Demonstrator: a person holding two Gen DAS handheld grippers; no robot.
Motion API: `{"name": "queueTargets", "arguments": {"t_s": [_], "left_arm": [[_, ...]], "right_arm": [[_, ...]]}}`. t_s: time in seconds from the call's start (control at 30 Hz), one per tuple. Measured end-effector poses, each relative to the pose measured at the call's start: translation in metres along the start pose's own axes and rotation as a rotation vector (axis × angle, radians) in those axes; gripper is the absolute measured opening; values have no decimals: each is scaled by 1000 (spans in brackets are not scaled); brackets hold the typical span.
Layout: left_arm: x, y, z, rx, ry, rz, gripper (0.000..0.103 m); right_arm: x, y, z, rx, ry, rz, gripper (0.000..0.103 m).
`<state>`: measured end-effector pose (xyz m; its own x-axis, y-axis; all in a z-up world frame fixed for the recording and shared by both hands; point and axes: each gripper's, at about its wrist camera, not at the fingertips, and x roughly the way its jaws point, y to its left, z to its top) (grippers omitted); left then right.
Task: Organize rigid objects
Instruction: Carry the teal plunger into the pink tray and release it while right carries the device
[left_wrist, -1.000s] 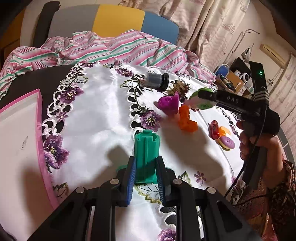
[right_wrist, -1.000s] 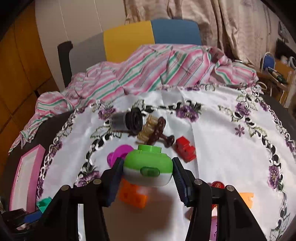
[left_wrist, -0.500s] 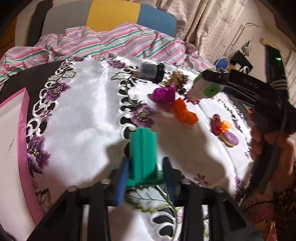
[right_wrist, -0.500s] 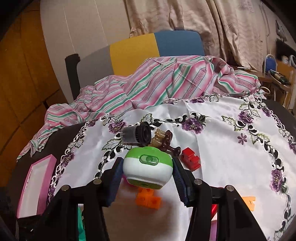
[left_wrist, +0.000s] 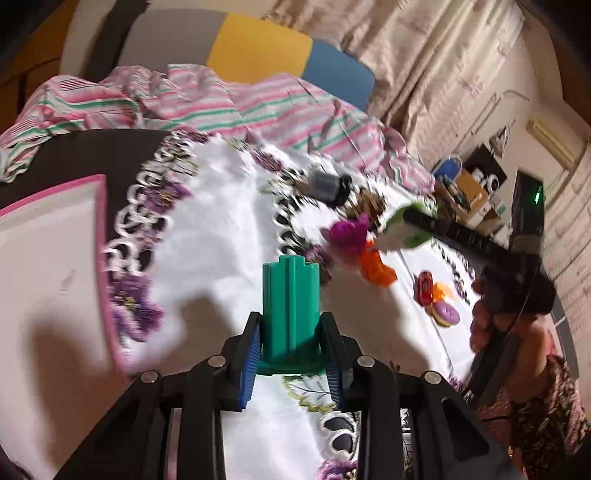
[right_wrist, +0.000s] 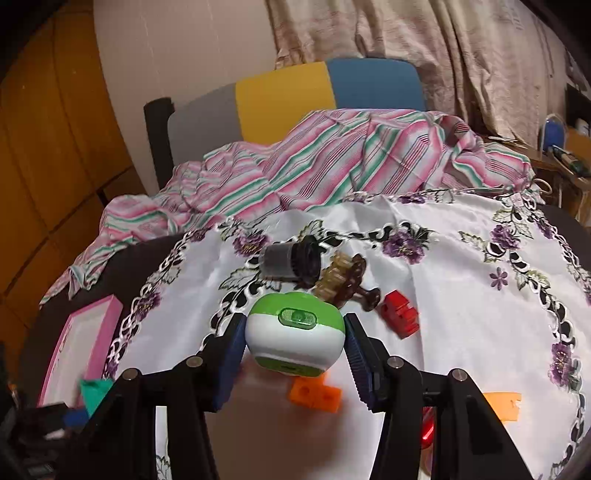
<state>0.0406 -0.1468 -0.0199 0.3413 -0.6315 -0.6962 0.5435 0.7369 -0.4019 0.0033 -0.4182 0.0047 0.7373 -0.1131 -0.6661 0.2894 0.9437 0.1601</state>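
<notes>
My left gripper (left_wrist: 290, 320) is shut on a teal ribbed block (left_wrist: 290, 291), which stands upright between the blue pads above the white embroidered tablecloth (left_wrist: 221, 229). The same block (right_wrist: 94, 393) shows at the lower left of the right wrist view. My right gripper (right_wrist: 294, 321) is shut on a round green-and-white device (right_wrist: 295, 347), held above the cloth with its green button facing the camera. In the left wrist view that device (left_wrist: 406, 230) hangs over the toys at the right, and a hand (left_wrist: 487, 325) holds the gripper's handle.
A pink-rimmed white tray (left_wrist: 55, 258) lies at the left edge. On the cloth lie a purple toy (left_wrist: 347, 232), an orange block (right_wrist: 314, 393), a red block (right_wrist: 400, 314), a brown hair claw (right_wrist: 347, 277), a dark cylinder (right_wrist: 288, 260) and a purple disc (left_wrist: 445, 314). Striped fabric (right_wrist: 332, 166) is bunched behind.
The left gripper's pads closed in on the teal block and it has come up off the cloth, nearer the pink tray. The right gripper has risen and tipped the device's button toward the camera.
</notes>
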Motion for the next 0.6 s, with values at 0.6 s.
{"name": "queueTargets", "arguments": {"t_s": [0.6], "left_arm": [[-58,150,25,-234,-96,206,31]], "right_arm": [[-1,114,-14,-44,61,238,53]]}}
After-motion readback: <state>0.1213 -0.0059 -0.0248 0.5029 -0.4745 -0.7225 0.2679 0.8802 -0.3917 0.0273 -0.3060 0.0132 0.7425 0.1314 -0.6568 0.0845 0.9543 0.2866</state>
